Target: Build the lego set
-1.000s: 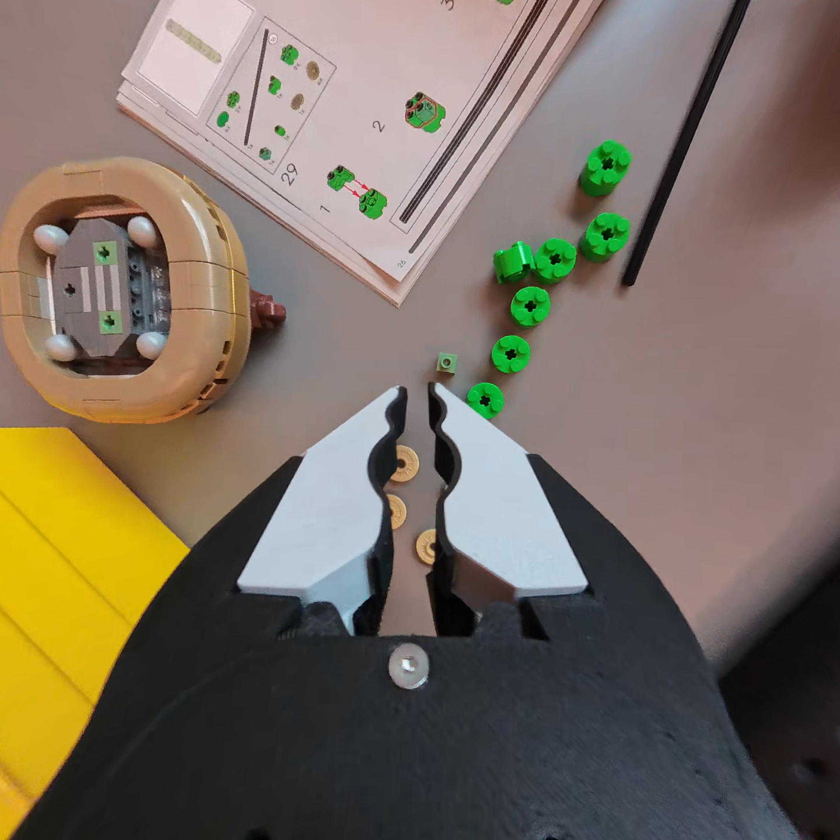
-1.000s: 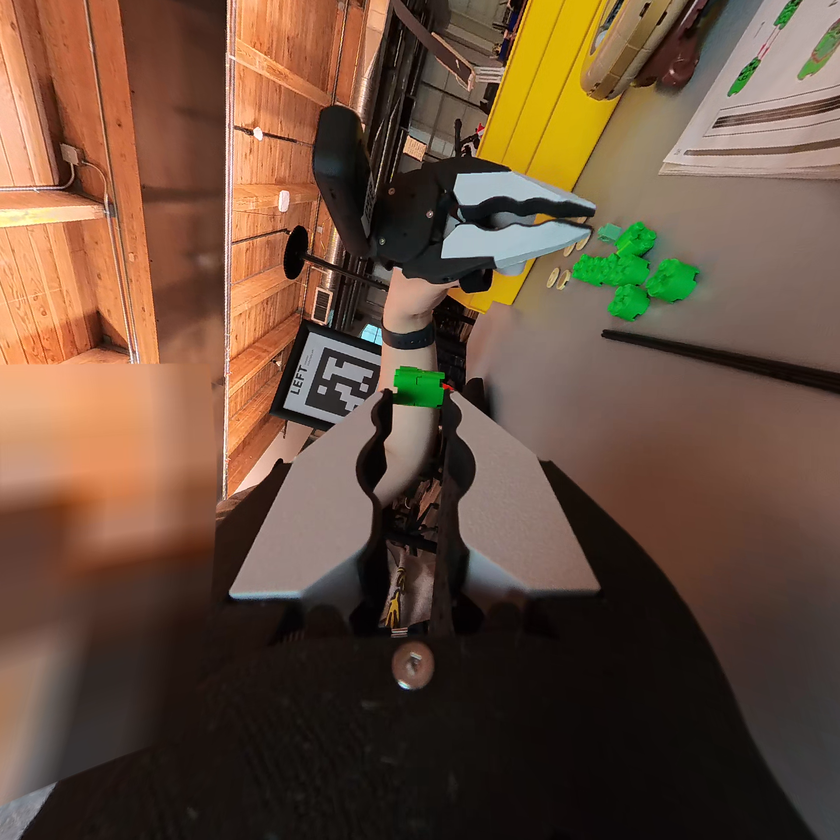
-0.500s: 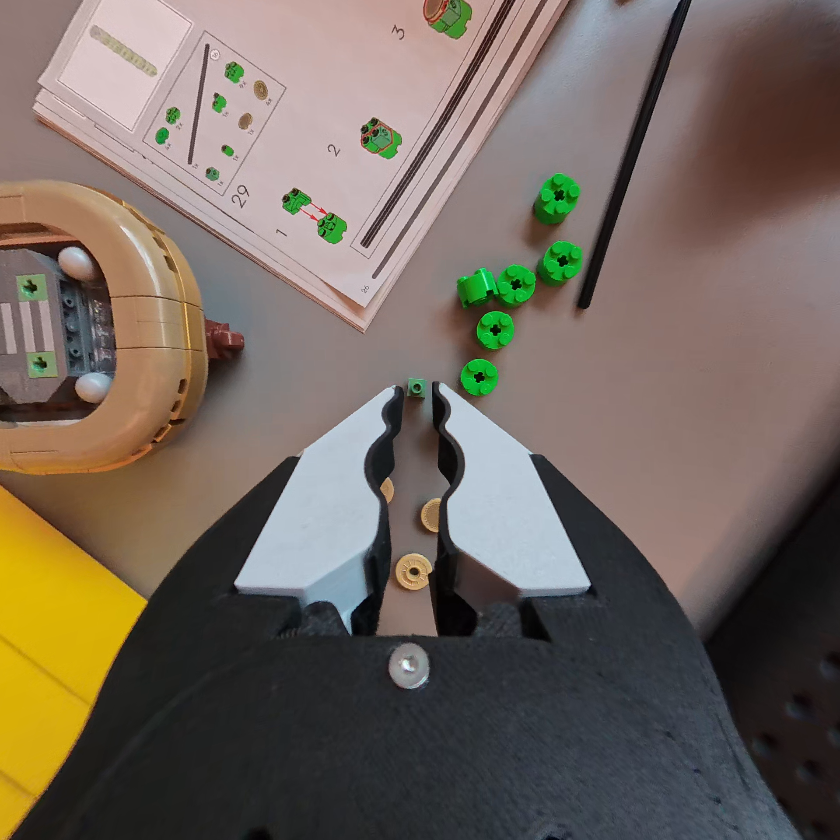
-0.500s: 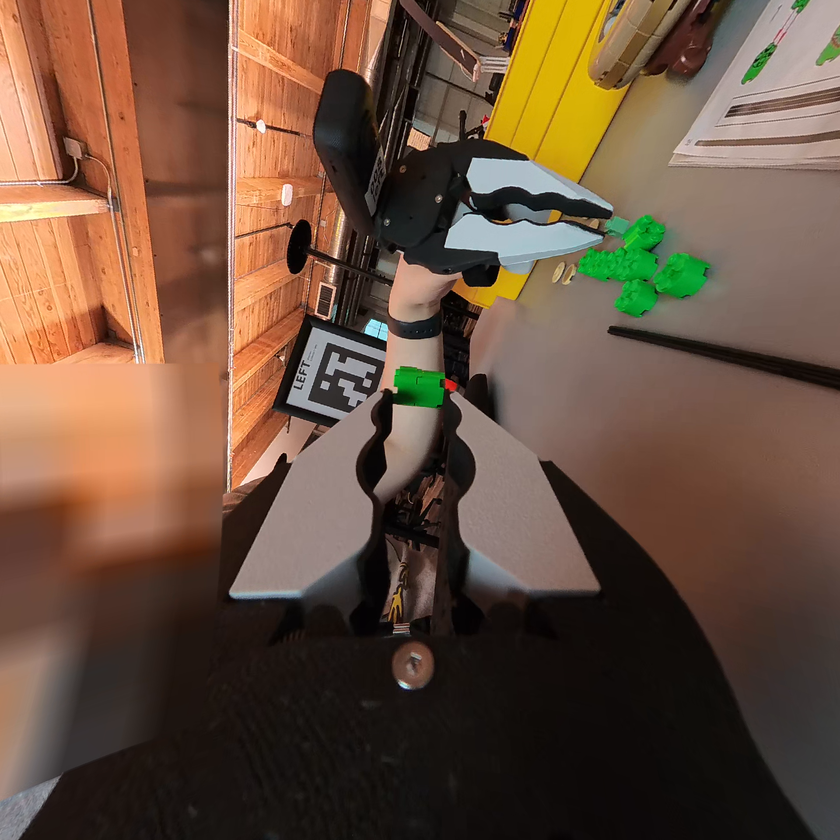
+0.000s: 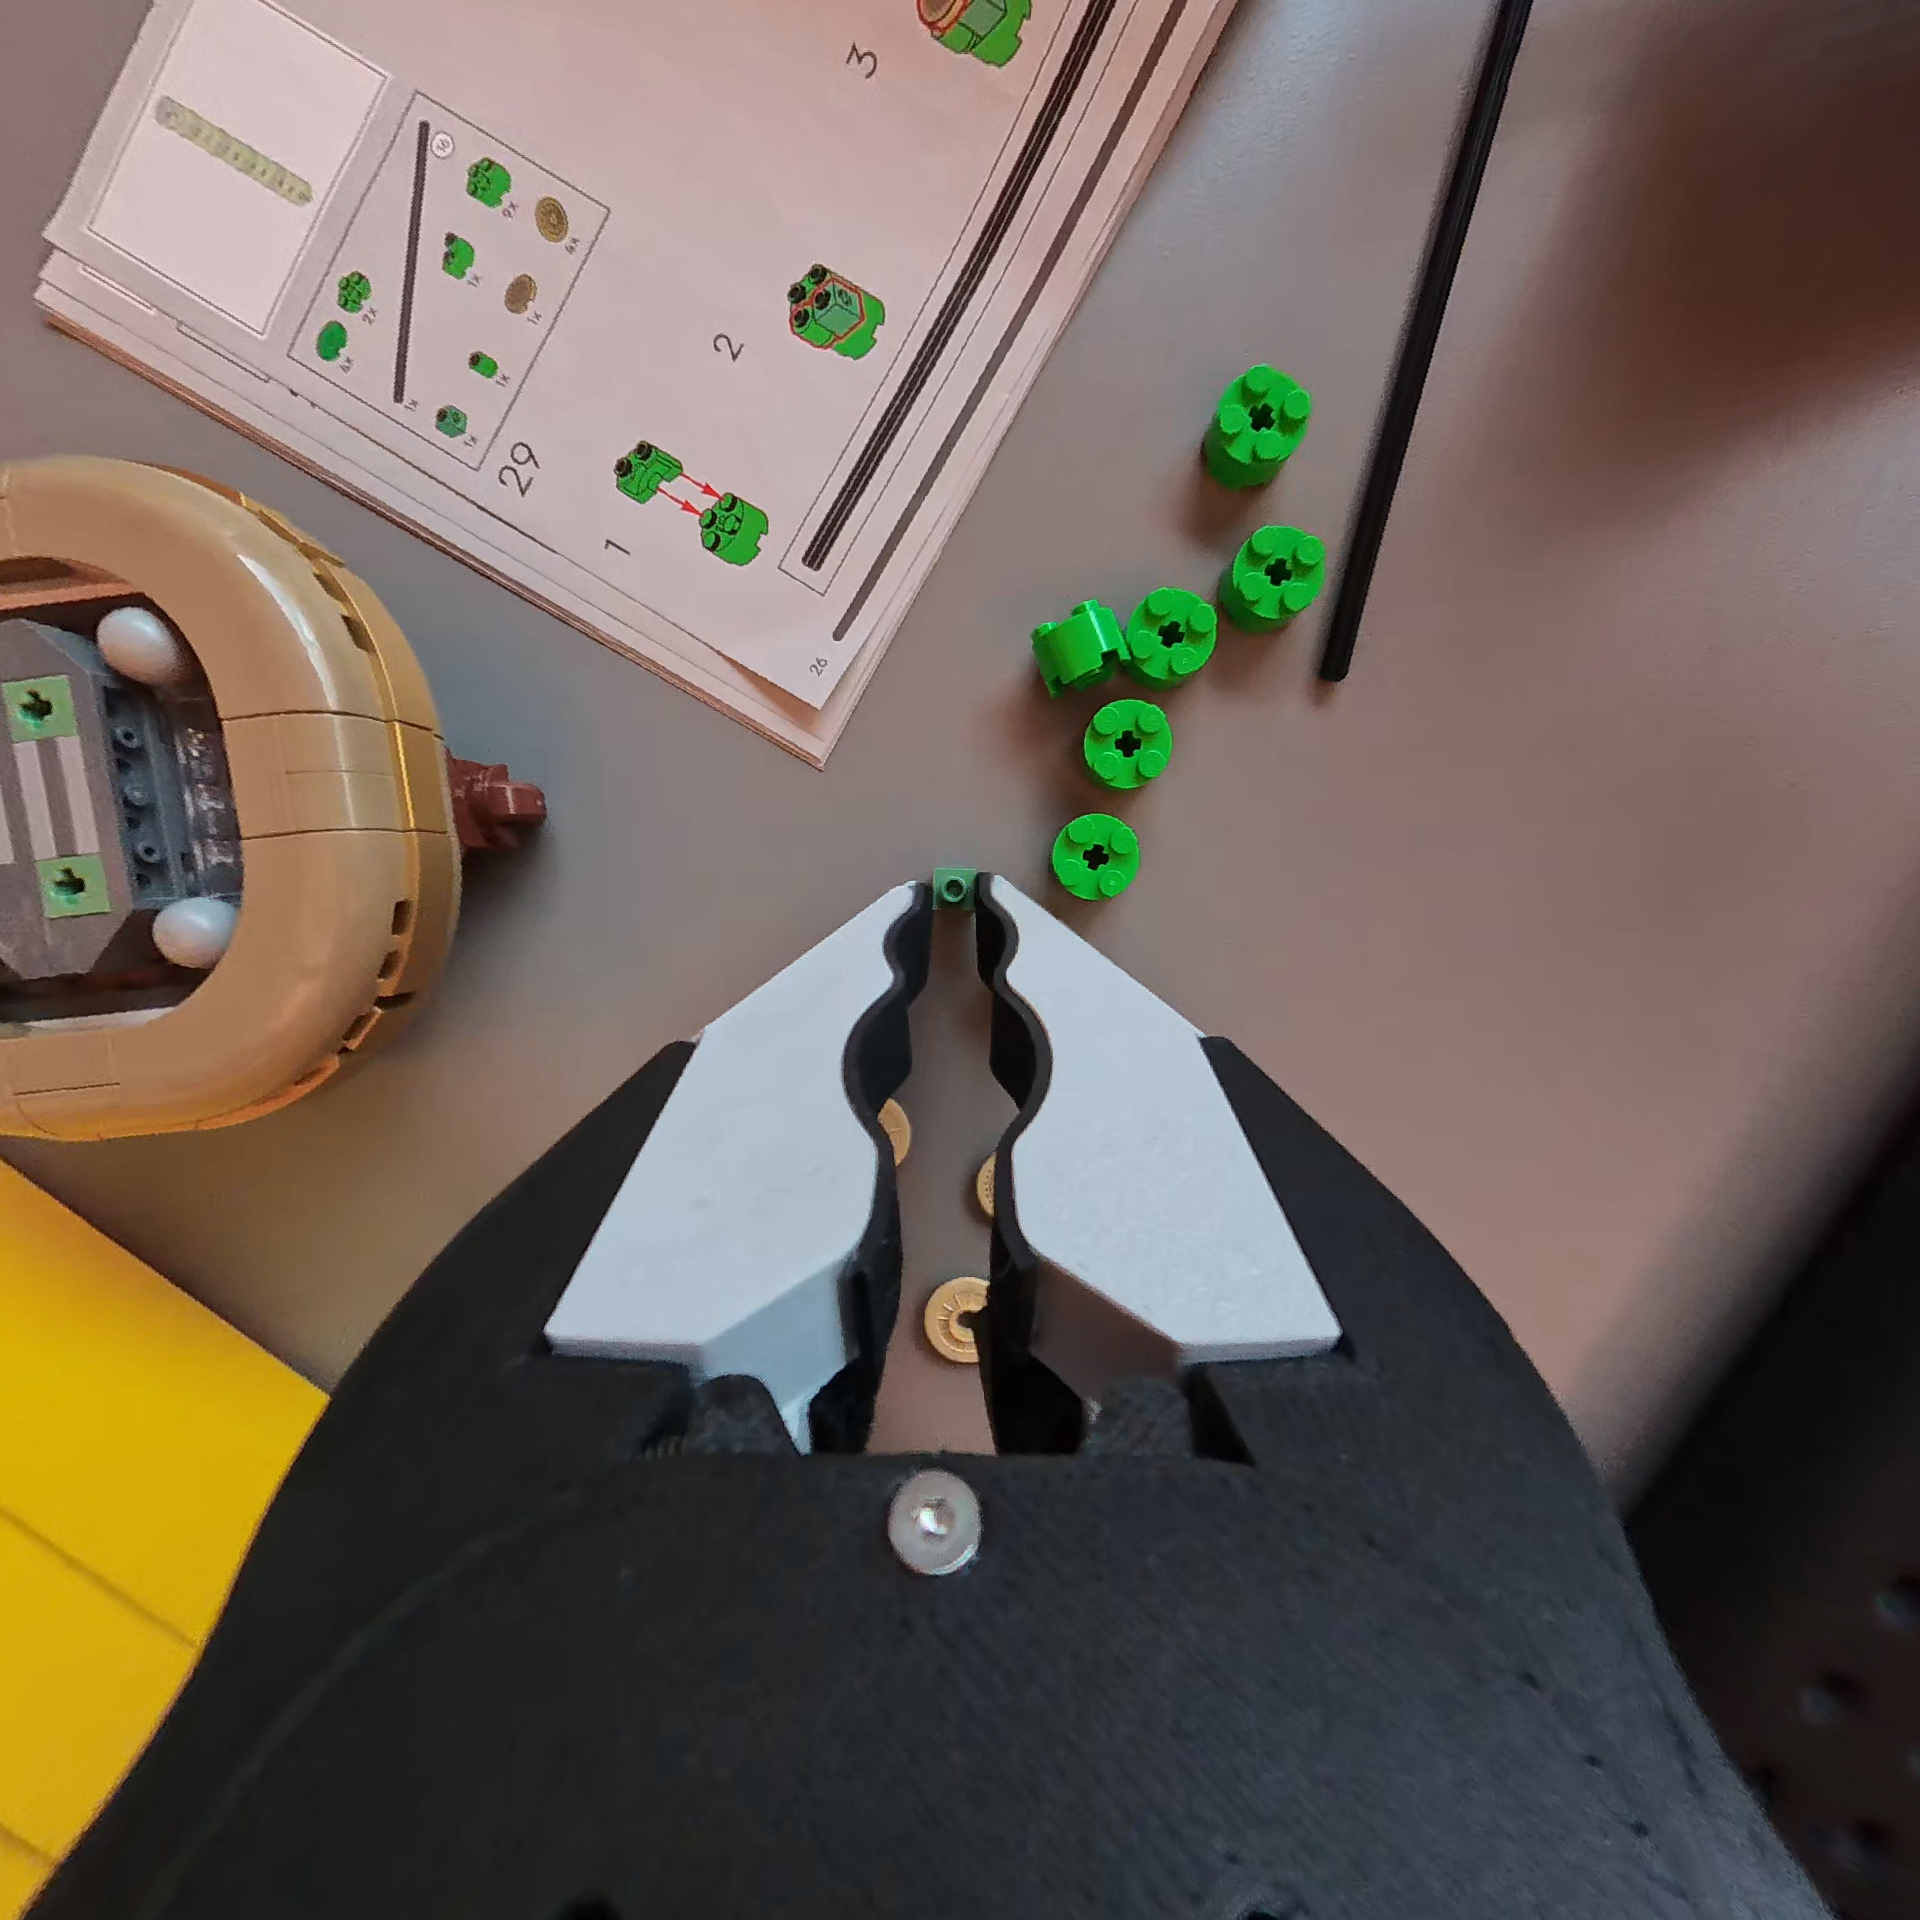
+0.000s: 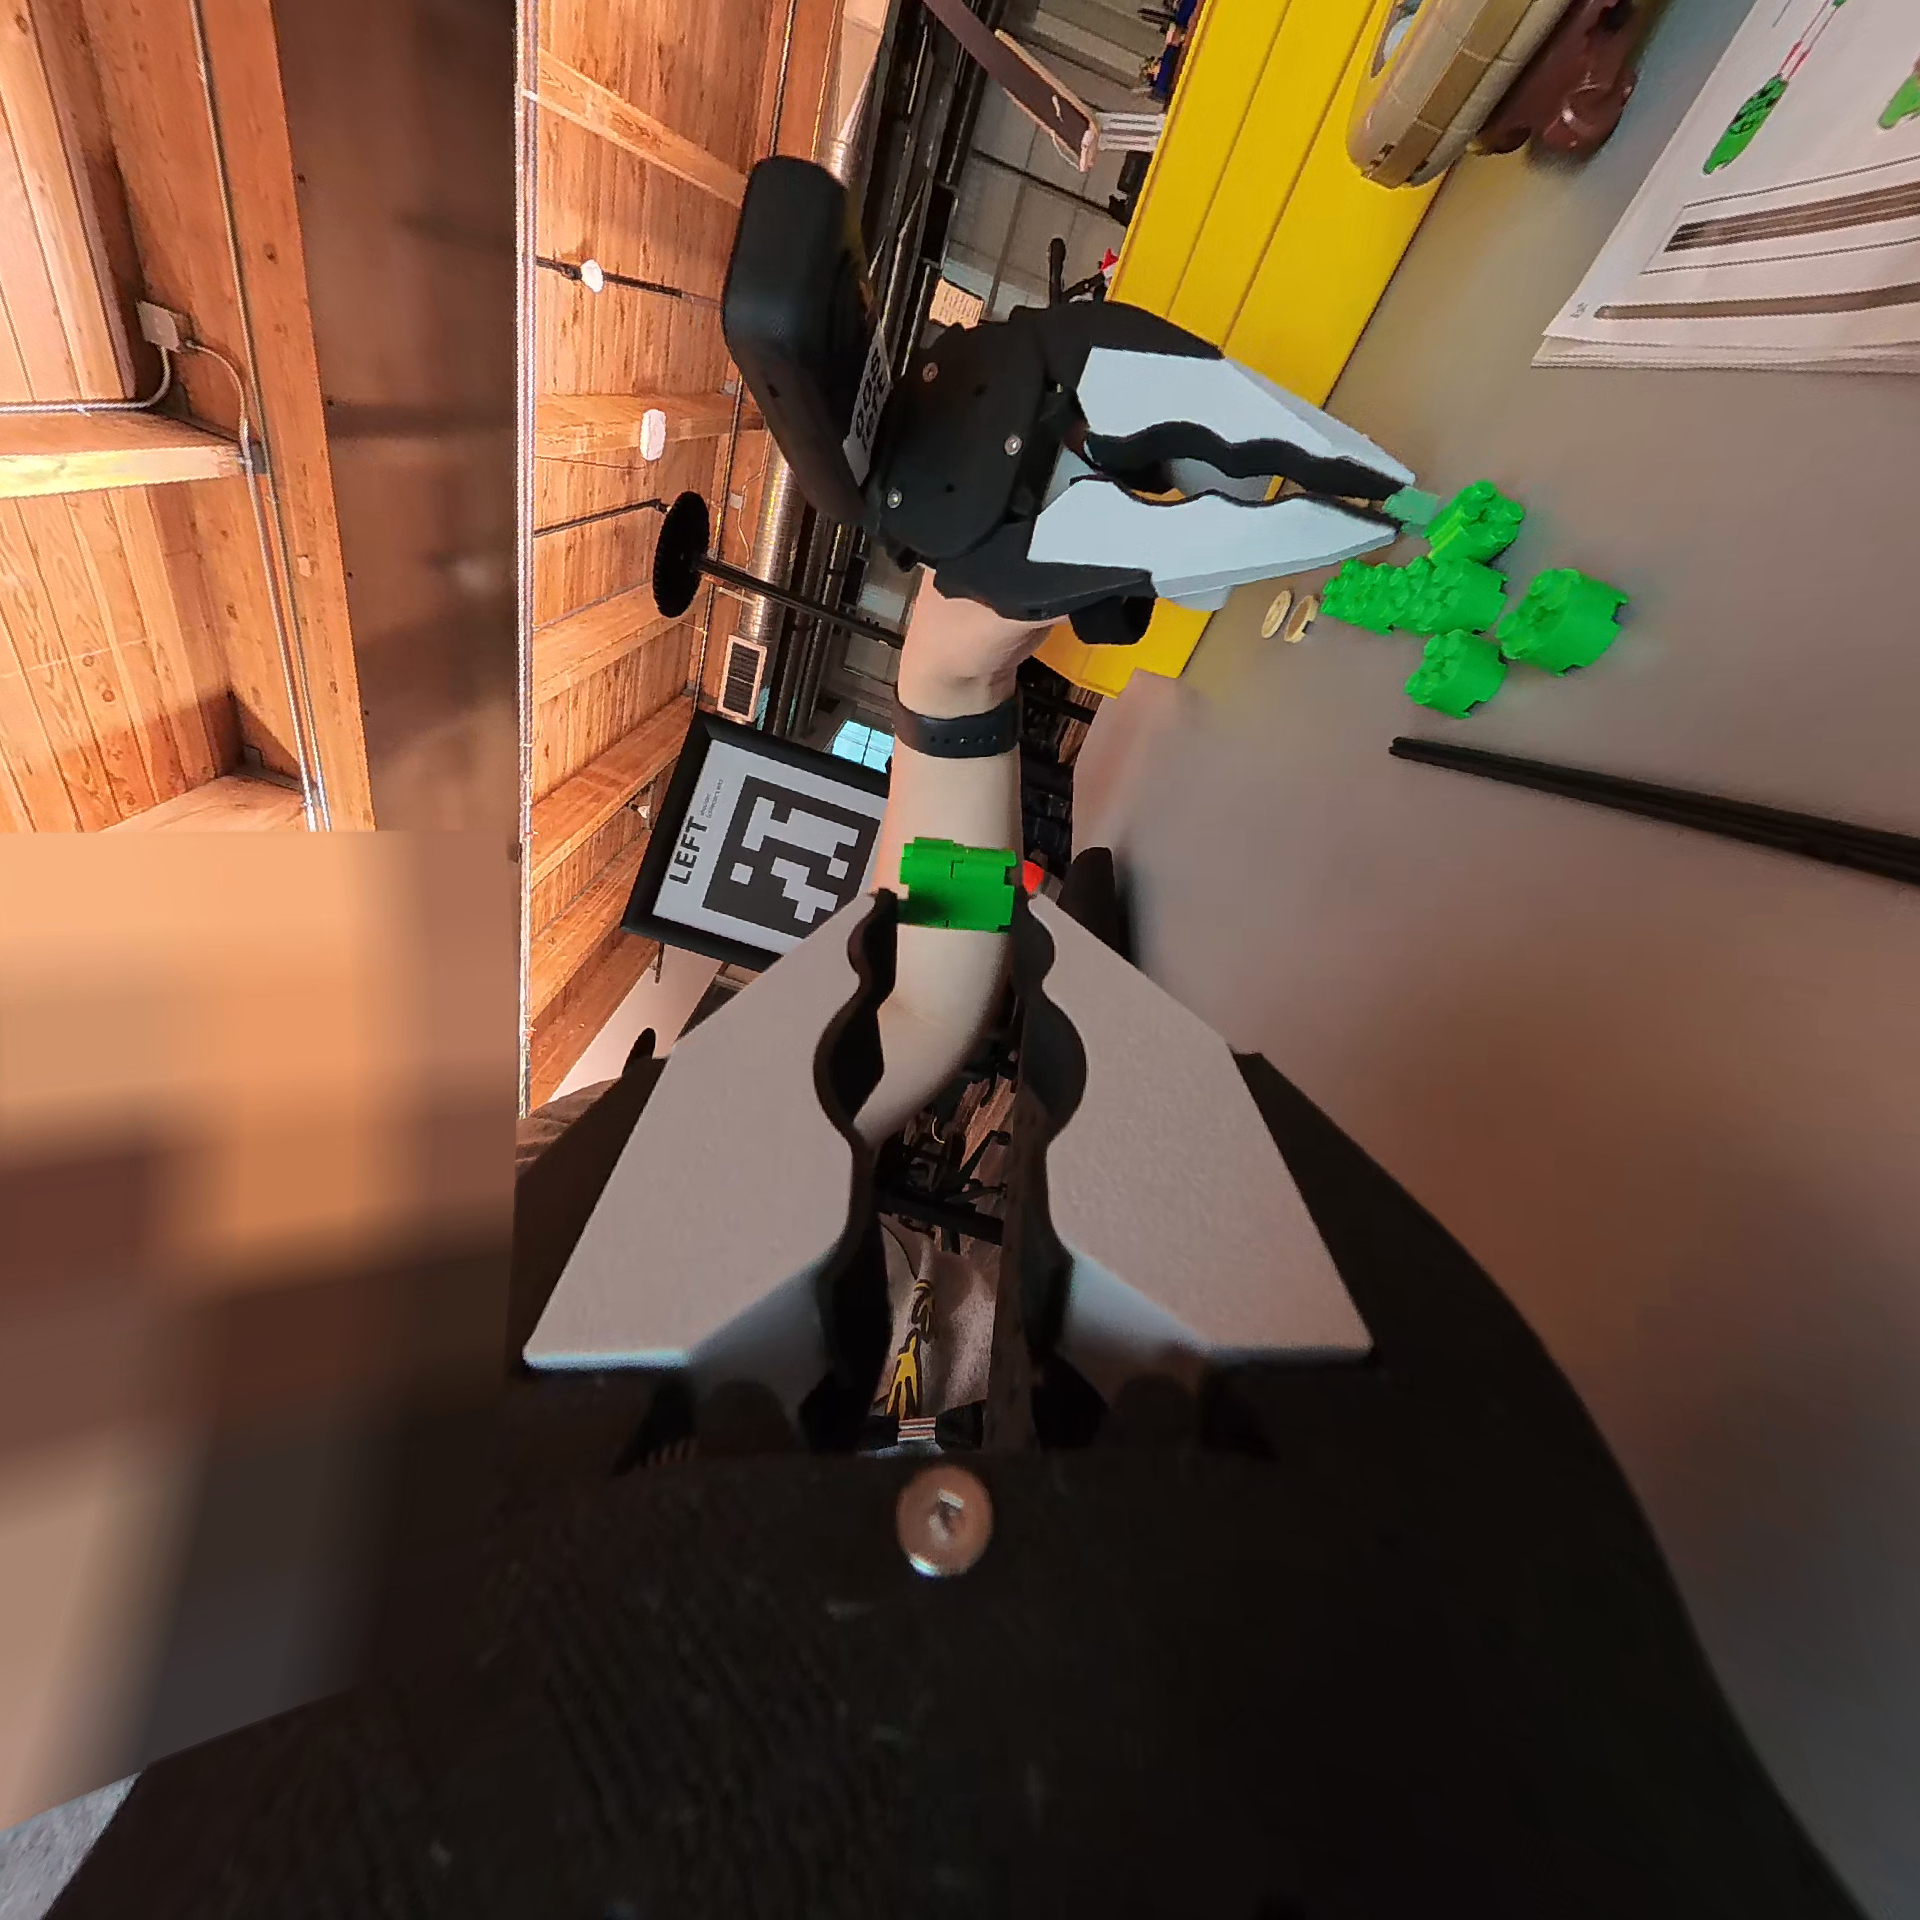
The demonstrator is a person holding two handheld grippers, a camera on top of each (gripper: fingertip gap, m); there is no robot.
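Left wrist view: I look steeply down on the grey tabletop.
Left gripper: my jaws are nearly together, with the small green square piece between the tips; it seems pinched, stud hole facing the camera, low over the tabletop.
Round green bricks: loose, just right of my tips, studs up, strung in a line running up and to the right; one green piece at the left of the cluster lies on its side.
Black rod: lies flat beside the bricks, long axis running from its near end up and away to the right.
Tan discs: flat on the tabletop under my jaws.
Booklet: open, upper left, set at a slant.
Tan model: left edge, open top facing up.
Yellow box: lower left corner.

Right wrist view: I look sideways across the scene.
Right gripper: my jaws are clamped on a green brick assembly, held in the air well apart from the tabletop, its long axis crosswise between the tips.
Left gripper, far off: tips down at the pile, a pale green piece at them.
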